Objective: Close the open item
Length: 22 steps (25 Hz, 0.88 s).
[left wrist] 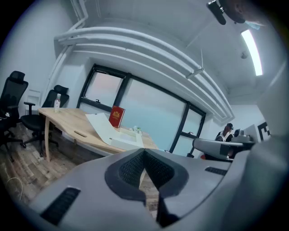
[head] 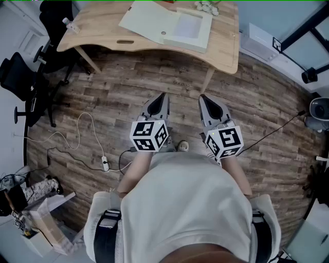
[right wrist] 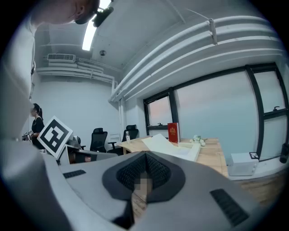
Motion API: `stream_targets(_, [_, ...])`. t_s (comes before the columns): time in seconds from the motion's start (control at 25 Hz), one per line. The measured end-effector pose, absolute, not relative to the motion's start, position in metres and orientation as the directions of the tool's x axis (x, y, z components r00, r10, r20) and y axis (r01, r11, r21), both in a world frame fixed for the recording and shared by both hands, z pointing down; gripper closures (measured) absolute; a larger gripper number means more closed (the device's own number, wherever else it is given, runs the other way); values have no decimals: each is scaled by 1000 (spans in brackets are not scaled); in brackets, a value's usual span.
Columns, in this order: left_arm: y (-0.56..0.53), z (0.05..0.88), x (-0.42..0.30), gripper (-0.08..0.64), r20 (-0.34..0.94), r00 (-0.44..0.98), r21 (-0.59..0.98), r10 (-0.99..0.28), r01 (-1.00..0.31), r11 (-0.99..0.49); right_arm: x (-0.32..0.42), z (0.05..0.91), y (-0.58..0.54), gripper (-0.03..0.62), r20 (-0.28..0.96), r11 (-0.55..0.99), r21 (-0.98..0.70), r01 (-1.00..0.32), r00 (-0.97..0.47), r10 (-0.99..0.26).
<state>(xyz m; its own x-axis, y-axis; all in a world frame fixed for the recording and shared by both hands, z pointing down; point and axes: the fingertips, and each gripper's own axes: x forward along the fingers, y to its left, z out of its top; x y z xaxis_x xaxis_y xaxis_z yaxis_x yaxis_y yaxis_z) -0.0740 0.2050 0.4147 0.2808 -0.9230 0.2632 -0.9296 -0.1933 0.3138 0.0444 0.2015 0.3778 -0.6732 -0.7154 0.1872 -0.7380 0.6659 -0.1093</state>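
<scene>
Flat white box (head: 193,28) on wooden desk (head: 103,31), lid (head: 149,20) open.

Desk (head: 216,51) at far side of floor. On it: box (head: 193,28) mid-desk, lid (head: 146,20) lying to its left; book (left wrist: 117,117) upright behind box; flowers (head: 205,6) back right; bottle (head: 67,23) at left end. 2 chairs (head: 18,82) left of desk. Cable (head: 77,136) on floor, front left. Left gripper (head: 162,96) and right gripper (head: 202,97) side by side before desk, well apart from it.

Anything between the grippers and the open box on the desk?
Nothing visible does. Only wooden floor lies between the left gripper, the right gripper and the desk that bears the open box.
</scene>
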Motion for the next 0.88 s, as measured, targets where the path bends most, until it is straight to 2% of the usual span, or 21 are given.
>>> stream_targets(0.72, [229,417,-54,540,255,224,282,-941,-948,-149,68,378,222,574,153,722,-109,-683,-729,-667])
stream_targets(0.88, [228,416,-50,540,261,220,286,-940,-948,-143,75,380,218,574,140,712,-194,-675,-738,-660])
